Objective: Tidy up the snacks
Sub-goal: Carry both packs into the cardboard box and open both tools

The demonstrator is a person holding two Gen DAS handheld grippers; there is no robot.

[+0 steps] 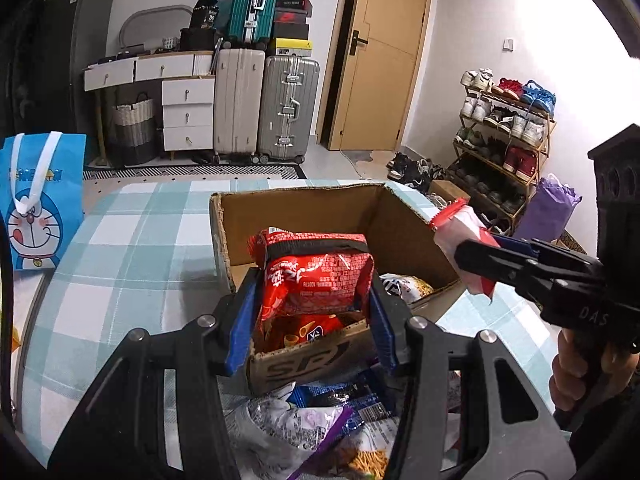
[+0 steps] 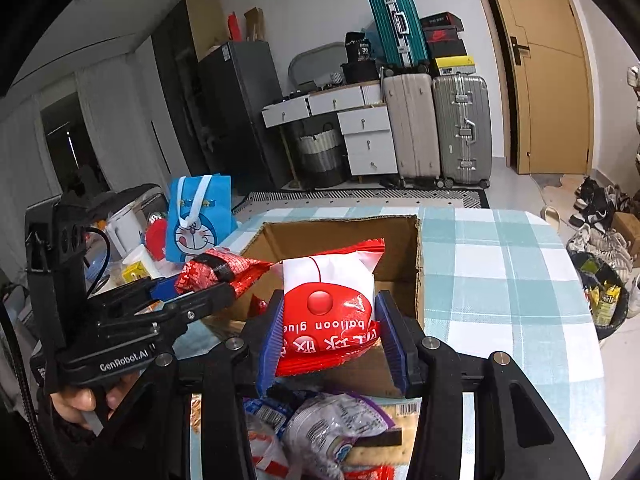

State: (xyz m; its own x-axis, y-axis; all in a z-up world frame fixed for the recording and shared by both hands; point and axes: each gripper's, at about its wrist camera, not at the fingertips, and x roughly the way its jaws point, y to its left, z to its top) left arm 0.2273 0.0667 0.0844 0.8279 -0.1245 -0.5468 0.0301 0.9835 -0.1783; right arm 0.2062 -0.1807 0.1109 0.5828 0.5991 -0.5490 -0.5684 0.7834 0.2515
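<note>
An open cardboard box (image 1: 304,208) (image 2: 400,240) sits on the checked tablecloth. My left gripper (image 1: 312,320) is shut on a red snack bag (image 1: 316,276), held over the box's near edge; that bag (image 2: 224,266) also shows at the left of the right wrist view. My right gripper (image 2: 332,340) is shut on a red and white "balloon glue" packet (image 2: 328,292), held above the box's near side; the same packet (image 1: 460,232) appears at the right of the left wrist view. Inside the box lie a red snack pack (image 1: 308,330) and a pale bag (image 1: 404,286).
Loose snack packets (image 1: 304,424) (image 2: 320,432) lie on the table below both grippers. A blue cartoon bag (image 1: 36,200) (image 2: 200,216) stands at the table's left. A waste bin (image 2: 600,296) sits beside the table at right. Suitcases, drawers and a shoe rack (image 1: 508,140) line the room.
</note>
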